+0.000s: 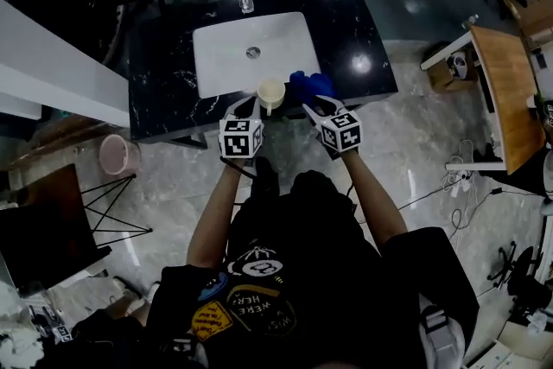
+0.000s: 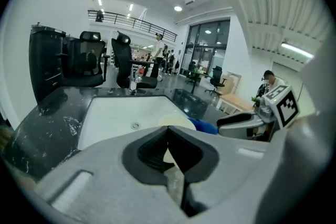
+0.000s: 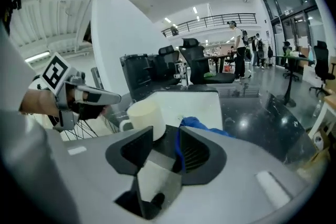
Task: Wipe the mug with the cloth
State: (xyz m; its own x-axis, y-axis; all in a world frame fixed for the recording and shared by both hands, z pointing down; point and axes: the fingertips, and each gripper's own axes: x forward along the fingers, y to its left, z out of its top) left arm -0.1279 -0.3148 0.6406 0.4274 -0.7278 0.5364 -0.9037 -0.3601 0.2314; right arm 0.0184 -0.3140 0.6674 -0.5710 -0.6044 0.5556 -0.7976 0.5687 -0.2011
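Hovering at the counter [image 1: 346, 30], you are not wiping yet, by my reading. Your right gripper [image 3: 165, 135] is standing partly open around the cloth [image 3: 202, 124] edge, unpinched. Your left gripper [image 2: 168, 131] is closed and empty. The mug [image 3: 144, 113] is sitting at the sink [image 1: 233, 56] rim, beside the cloth.

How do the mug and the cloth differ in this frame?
The mug is cream, while the cloth is bright blue. The mug is a rigid cylinder standing upright with its mouth up, and the cloth lies in a crumpled heap. The mug stands at the near edge of the sink, and the cloth lies on the black counter to the mug's right. Both are side by side at the counter's near side.
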